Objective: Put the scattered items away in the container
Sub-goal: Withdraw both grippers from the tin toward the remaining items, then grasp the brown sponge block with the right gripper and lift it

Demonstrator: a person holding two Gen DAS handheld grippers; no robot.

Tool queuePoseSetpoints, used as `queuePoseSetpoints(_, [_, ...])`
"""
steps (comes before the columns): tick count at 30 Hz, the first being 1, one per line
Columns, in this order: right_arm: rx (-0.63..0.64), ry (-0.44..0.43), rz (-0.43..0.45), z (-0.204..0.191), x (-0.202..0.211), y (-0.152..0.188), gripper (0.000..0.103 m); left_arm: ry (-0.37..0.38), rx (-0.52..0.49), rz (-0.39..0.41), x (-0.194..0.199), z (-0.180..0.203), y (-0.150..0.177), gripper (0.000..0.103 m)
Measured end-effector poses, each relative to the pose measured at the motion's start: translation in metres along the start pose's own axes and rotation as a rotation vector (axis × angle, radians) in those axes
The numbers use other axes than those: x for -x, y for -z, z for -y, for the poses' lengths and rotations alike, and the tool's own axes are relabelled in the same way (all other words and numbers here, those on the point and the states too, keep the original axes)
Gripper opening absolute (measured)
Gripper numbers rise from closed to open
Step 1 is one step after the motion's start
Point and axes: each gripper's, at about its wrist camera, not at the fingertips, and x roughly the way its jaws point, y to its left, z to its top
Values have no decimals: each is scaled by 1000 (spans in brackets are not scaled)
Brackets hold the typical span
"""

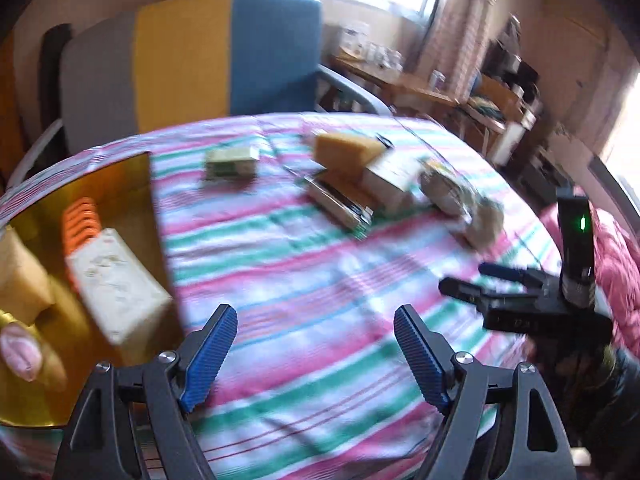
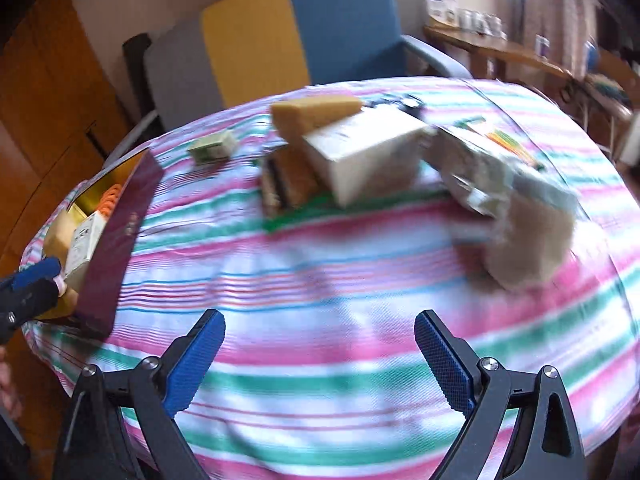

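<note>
Left wrist view: left tool (image 1: 314,322) spread wide, nothing between the blue pads, hanging over the striped worktop (image 1: 320,280). Container (image 1: 100,184) at about 9 o'clock, gold inside, already holding a pale box (image 1: 120,292), an orange ribbed thing (image 1: 80,220), a tan block (image 1: 20,276) and something pinkish (image 1: 20,348) down at the rim. Small green box (image 1: 231,163) alone at 12 o'clock. Main pile at 1 o'clock: yellow sponge (image 1: 346,148) sitting on top of a cream carton (image 1: 390,178), flat silvery pack (image 1: 340,200) just beside it, crinkly bag (image 1: 460,196) further right. Right tool (image 1: 472,280) poking in at 3 o'clock, looks parted, pretty blurry though.

Right wrist view: right tool (image 2: 320,334) also wide apart and gripping nothing. Pile dead ahead at 12 o'clock, yellow sponge (image 2: 316,112), cream carton (image 2: 368,156), crinkly bag (image 2: 508,200) at 2 o'clock. Small green box (image 2: 212,148) at 11. Container (image 2: 120,232) at 9 to 10 o'clock, maroon outer wall, left tool (image 2: 38,280) right at its near end.
</note>
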Motion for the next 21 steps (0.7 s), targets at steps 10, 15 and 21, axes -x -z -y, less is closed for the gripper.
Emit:
queuePoseSetpoints(10, [24, -47, 42, 26, 1, -41, 97, 27, -76, -137, -47, 24, 40, 82])
queuePoseSetpoints(15, [32, -66, 101, 11, -15, -109, 97, 72, -58, -107, -44, 14, 43, 83])
queuePoseSetpoints(21, [-10, -84, 80, -10, -62, -187, 99, 139, -9, -86, -41, 3, 44, 83])
